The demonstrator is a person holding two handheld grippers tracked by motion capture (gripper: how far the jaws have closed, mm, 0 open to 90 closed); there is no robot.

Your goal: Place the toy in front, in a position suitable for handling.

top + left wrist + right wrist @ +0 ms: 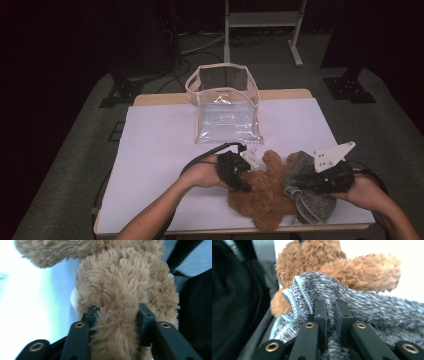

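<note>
Brown teddy bear [265, 197] and grey knitted garment [311, 195], both gripped

We are clamping the left gripper [116, 322] on a furry limb of the bear, and pinching the garment's fabric in the right gripper [331, 312]; the bear is lying on the white table cover [155, 160], nearer us than the clear bag [226, 107]
</note>
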